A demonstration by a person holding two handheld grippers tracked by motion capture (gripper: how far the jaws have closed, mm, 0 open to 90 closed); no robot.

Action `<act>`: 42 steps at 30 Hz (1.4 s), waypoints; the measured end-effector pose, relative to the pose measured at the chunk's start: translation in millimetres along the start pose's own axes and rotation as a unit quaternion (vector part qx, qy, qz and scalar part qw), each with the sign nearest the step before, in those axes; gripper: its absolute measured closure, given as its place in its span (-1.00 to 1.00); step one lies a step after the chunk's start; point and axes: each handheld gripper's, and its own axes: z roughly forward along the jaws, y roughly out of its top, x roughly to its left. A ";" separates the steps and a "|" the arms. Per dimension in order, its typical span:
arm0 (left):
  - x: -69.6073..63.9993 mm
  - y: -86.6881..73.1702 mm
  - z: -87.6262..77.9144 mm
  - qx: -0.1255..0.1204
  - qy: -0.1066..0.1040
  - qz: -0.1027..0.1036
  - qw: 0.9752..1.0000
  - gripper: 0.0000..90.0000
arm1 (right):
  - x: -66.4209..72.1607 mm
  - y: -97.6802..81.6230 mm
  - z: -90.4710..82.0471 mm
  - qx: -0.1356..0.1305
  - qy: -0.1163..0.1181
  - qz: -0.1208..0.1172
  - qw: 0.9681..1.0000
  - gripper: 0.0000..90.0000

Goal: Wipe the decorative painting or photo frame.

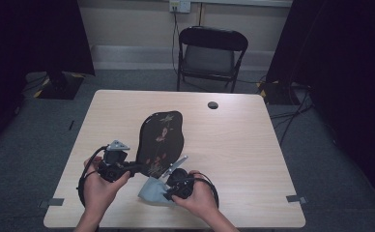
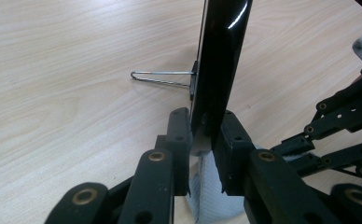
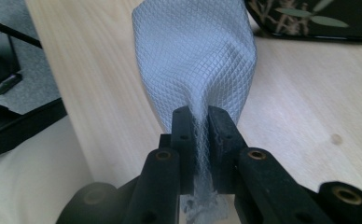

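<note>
- Clamping the lower edge of a glossy black, flower-painted tray (image 1: 160,140), the left gripper (image 2: 206,135) tilts it above the pale wooden table (image 1: 234,145).
- The right gripper (image 3: 200,126) pinches a grey waffle-weave cloth (image 3: 195,51) (just beside the tray).

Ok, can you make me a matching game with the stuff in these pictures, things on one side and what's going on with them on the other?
Things:
1. black tray
2. grey cloth
3. folding chair
4. wire stand

States:
A. stands on the floor beyond the table
B. pinched by the right gripper
C. sticks out from the tray's back
D. clamped on edge in the left gripper

Pairs: 1-D, 2-B, 3-A, 4-C
</note>
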 end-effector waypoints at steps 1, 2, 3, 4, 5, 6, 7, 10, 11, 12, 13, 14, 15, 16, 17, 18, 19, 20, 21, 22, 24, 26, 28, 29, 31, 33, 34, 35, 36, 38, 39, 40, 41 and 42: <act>-0.8 0.1 0.1 -0.001 0.001 0.003 1.000 0.73 | 0.6 0.4 0.1 0.000 0.002 0.000 1.000 0.83; -1.8 0.4 0.2 -0.001 0.003 0.005 1.000 0.73 | 1.5 1.0 0.4 -0.001 0.004 0.000 1.000 0.83; -3.1 0.6 0.7 -0.003 0.005 0.005 1.000 0.74 | 2.3 1.7 0.9 -0.002 0.005 -0.002 1.000 0.83; -4.6 1.1 1.3 -0.006 0.006 0.006 1.000 0.74 | 3.2 2.6 1.5 -0.002 0.006 -0.002 1.000 0.83; -5.5 1.6 1.7 -0.006 0.006 0.006 1.000 0.74 | 4.1 3.7 2.2 -0.002 0.008 -0.004 1.000 0.83; -6.3 2.3 2.4 -0.006 0.005 0.008 1.000 0.74 | 4.8 4.5 2.6 -0.003 0.009 -0.004 1.000 0.83; -6.8 2.9 3.1 -0.005 0.005 0.010 1.000 0.75 | 5.5 5.6 3.2 -0.003 0.009 -0.004 1.000 0.83; -7.7 3.6 4.6 -0.006 0.003 0.011 1.000 0.75 | 6.0 9.2 5.4 -0.002 0.009 -0.002 1.000 0.83; -8.0 3.4 4.8 -0.007 0.002 0.010 1.000 0.75 | 5.6 10.0 5.9 -0.004 0.009 -0.002 1.000 0.83; -8.2 3.1 5.0 -0.007 0.002 0.010 1.000 0.75 | 4.5 11.3 7.0 -0.005 0.010 0.001 1.000 0.83; -8.3 2.9 4.9 -0.006 0.001 0.010 1.000 0.75 | 3.3 12.3 8.7 -0.007 0.015 0.005 1.000 0.83; -8.5 2.7 4.9 -0.006 0.002 0.010 1.000 0.75 | 2.5 13.2 10.1 -0.007 0.016 0.007 1.000 0.83; -8.5 2.5 5.0 -0.007 0.003 0.011 1.000 0.75 | 1.9 14.8 12.7 -0.005 0.016 0.006 1.000 0.83; -8.7 2.3 5.2 -0.008 0.002 0.008 1.000 0.75 | 2.2 16.1 14.9 -0.005 0.016 0.007 1.000 0.83; -8.5 2.1 5.1 -0.008 0.003 0.008 1.000 0.75 | 2.2 16.9 16.3 -0.006 0.014 0.004 1.000 0.83; -8.4 1.8 5.1 -0.009 0.003 0.009 1.000 0.75 | 3.4 18.4 18.0 -0.005 0.011 0.005 1.000 0.83; -8.2 1.5 5.0 -0.009 0.002 0.008 1.000 0.75 | 3.5 19.1 18.8 -0.003 0.005 0.003 1.000 0.83; -7.7 1.2 5.0 -0.008 0.001 0.010 1.000 0.75 | 3.2 19.8 19.9 -0.001 -0.004 0.002 1.000 0.83; -7.9 0.7 5.4 -0.011 0.001 0.007 1.000 0.74 | 1.9 20.0 20.6 -0.001 -0.006 0.004 1.000 0.83; -7.2 0.5 4.8 -0.007 0.001 0.011 1.000 0.74 | 0.3 20.0 20.9 -0.001 -0.002 0.009 1.000 0.83; -7.4 0.2 4.7 -0.008 0.000 0.012 1.000 0.74 | -2.5 20.1 20.7 0.000 -0.005 0.012 1.000 0.83; -7.8 -0.3 4.8 -0.009 -0.002 0.008 1.000 0.73 | -3.8 20.1 19.9 0.001 -0.006 0.013 1.000 0.83; -7.5 -0.7 4.5 -0.009 -0.002 0.008 1.000 0.70 | -4.6 20.1 18.9 0.002 -0.009 0.013 1.000 0.83; -6.9 -0.9 4.0 -0.008 -0.002 0.010 1.000 0.68 | -4.7 20.1 18.5 0.002 -0.009 0.013 1.000 0.83; -6.1 -1.7 3.7 -0.007 -0.004 0.008 1.000 0.63 | -4.6 20.4 18.1 0.003 -0.009 0.012 1.000 0.83; -5.0 -2.5 3.9 -0.005 -0.009 0.004 1.000 0.52 | -4.5 20.9 17.6 0.003 -0.007 0.010 1.000 0.83; -4.3 -3.0 3.5 -0.003 -0.012 0.002 1.000 0.44 | -4.0 21.2 17.5 0.003 -0.007 0.010 1.000 0.83; -3.9 -3.4 3.4 -0.001 -0.014 0.002 1.000 0.39 | -3.8 21.5 17.4 0.004 -0.007 0.009 1.000 0.83; -3.5 -3.9 2.8 0.001 -0.013 0.002 1.000 0.36 | -3.5 21.7 17.3 0.004 -0.006 0.009 1.000 0.83; -2.6 -4.8 1.3 -0.001 -0.014 0.001 1.000 0.28 | -2.9 21.8 17.1 0.003 -0.004 0.007 1.000 0.83; -1.6 -5.3 0.1 0.000 -0.015 0.001 1.000 0.23 | -3.0 21.9 17.1 0.003 -0.003 0.003 1.000 0.83; -1.0 -5.7 -0.7 0.002 -0.016 -0.002 1.000 0.17 | -2.2 21.8 16.8 0.004 -0.002 0.004 1.000 0.83; 0.0 -6.4 -1.8 0.003 -0.015 -0.003 1.000 0.13 | -2.0 21.8 16.5 0.004 -0.002 0.003 1.000 0.83; 0.9 -6.9 -3.0 0.003 -0.015 -0.004 1.000 0.09 | -1.6 21.9 16.0 0.004 -0.001 0.003 1.000 0.83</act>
